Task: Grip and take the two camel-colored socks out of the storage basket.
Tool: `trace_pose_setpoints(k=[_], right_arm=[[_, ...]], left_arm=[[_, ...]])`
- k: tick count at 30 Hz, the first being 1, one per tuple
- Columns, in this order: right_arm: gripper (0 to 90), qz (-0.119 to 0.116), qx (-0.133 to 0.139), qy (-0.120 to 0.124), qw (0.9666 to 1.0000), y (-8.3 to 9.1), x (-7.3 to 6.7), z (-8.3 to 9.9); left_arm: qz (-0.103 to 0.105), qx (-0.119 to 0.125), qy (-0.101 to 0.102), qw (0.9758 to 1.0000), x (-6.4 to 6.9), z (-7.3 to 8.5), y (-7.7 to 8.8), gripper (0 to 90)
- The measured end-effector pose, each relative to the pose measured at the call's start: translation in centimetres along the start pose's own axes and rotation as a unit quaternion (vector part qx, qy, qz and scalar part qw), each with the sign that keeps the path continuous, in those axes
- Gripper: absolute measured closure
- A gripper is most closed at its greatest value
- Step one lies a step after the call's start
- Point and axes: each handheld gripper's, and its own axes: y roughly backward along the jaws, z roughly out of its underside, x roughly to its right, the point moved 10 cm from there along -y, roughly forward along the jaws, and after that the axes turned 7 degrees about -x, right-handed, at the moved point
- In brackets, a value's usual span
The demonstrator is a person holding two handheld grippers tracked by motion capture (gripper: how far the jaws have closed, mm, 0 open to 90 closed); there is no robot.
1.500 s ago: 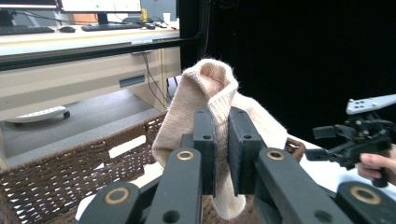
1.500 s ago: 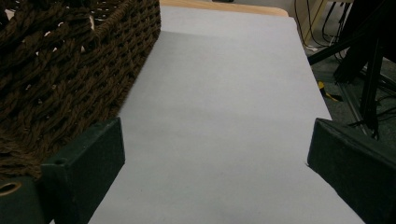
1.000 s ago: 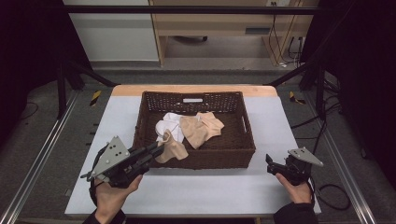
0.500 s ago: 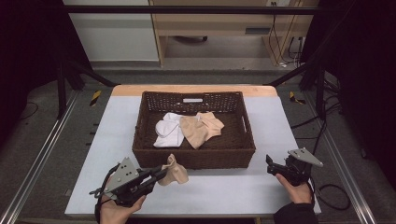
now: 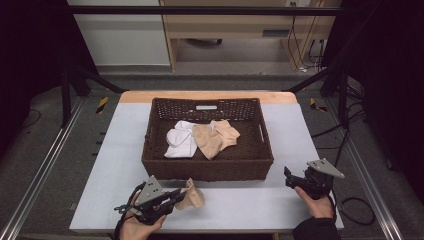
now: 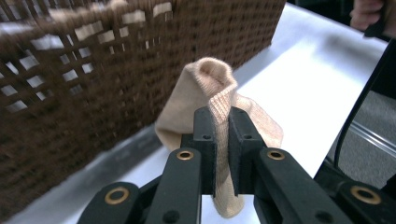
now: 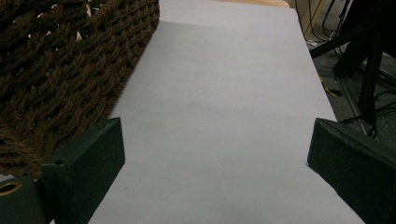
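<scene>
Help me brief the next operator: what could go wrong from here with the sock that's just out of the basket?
The left gripper pinches only a narrow fold of the beige sock, so it may slip free. The sock hangs close to the basket wall and could snag on the weave.

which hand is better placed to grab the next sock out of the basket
Right, probably: the right gripper is open and empty beside the basket, while the left gripper is shut on a beige sock.
</scene>
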Motion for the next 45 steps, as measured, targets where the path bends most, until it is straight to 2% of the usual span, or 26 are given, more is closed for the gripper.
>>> trace_pose_setpoints(k=[1, 6, 12, 15, 19, 23, 27, 30, 33, 34, 38, 45], right_arm=[[4.4, 0.0, 0.0, 0.0, 1.0, 0.0, 0.0, 0.0], [4.4, 0.002, -0.002, 0.002, 1.0, -0.1, 0.0, 0.1], [4.4, 0.003, -0.004, 0.003, 1.0, -0.2, 0.0, 0.2], [4.3, 0.003, -0.007, 0.005, 1.0, -0.2, 0.0, 0.2], [4.4, 0.001, -0.007, 0.004, 1.0, -0.2, 0.0, 0.2], [4.3, 0.002, -0.006, 0.003, 1.0, -0.2, 0.1, 0.2], [4.3, 0.002, -0.007, 0.002, 1.0, -0.2, 0.1, 0.2], [4.4, 0.001, -0.006, 0.0, 1.0, -0.1, 0.1, 0.2], [4.3, 0.001, -0.005, 0.0, 1.0, -0.1, 0.2, 0.1], [4.4, 0.001, -0.004, 0.0, 1.0, -0.1, 0.2, 0.1], [4.4, 0.0, -0.005, -0.002, 1.0, -0.1, 0.3, 0.1], [4.3, -0.002, -0.007, -0.001, 1.0, -0.1, 0.1, 0.2]], left_arm=[[-0.002, -0.009, 0.0, 1.0, -0.2, 0.4, -0.4, 82.1], [-0.002, -0.025, 0.007, 0.9997, -0.5, 1.1, -1.5, 81.9], [-0.015, -0.049, 0.003, 0.9987, -0.8, 1.9, -2.6, 80.0], [-0.021, -0.052, 0.004, 0.9984, -1.1, 2.1, -2.7, 73.8], [-0.034, -0.055, 0.002, 0.9979, -1.6, 2.3, -2.9, 59.2], [-0.047, -0.057, -0.002, 0.9973, -2.0, 2.5, -2.5, 48.6], [-0.061, -0.05, 0.0, 0.9968, -2.7, 2.4, -1.9, 43.6], [-0.053, -0.043, 0.009, 0.9976, -2.8, 2.2, -1.3, 44.3], [-0.053, -0.035, 0.002, 0.998, -2.7, 1.9, -0.6, 44.2], [-0.057, -0.029, -0.004, 0.998, -2.7, 1.6, -0.2, 43.7], [-0.051, -0.01, -0.004, 0.9986, -2.5, 0.6, 0.9, 42.7], [-0.067, 0.03, -0.009, 0.9972, -3.1, -1.8, 2.7, 41.8]])
